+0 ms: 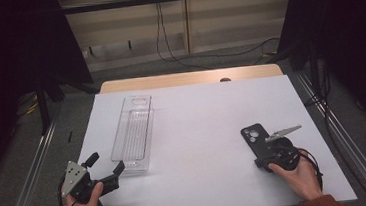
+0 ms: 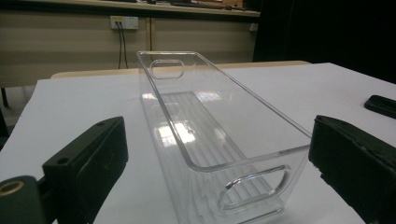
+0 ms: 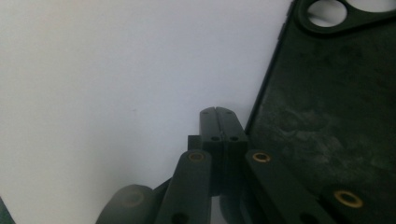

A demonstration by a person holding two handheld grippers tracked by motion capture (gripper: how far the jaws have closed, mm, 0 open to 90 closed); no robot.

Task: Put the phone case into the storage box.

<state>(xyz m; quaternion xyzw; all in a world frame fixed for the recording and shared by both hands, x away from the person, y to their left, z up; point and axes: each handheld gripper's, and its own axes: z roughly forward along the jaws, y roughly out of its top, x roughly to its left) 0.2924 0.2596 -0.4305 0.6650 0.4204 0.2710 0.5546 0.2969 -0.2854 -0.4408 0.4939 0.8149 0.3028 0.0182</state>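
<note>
A long clear plastic bin (image 1: 133, 132) lies lengthwise on the left half of the white table (image 1: 197, 117), and nothing is inside it. My left gripper (image 1: 107, 162) stands open just before the bin's near end. In the left gripper view its jaws flank that end (image 2: 247, 161) without touching it. A black phone case (image 1: 254, 138) lies flat at the right, camera cutout away from me. My right gripper (image 1: 264, 162) points down at the table beside the case's near left edge. Its jaws (image 3: 217, 123) are shut with nothing between them, right next to the case (image 3: 327, 107).
A strip of bare wooden tabletop (image 1: 189, 78) shows at the far edge. Black curtains hang on both sides and metal rails run along the table. Cables trail on the floor behind. The phone case (image 2: 380, 105) also shows far right in the left gripper view.
</note>
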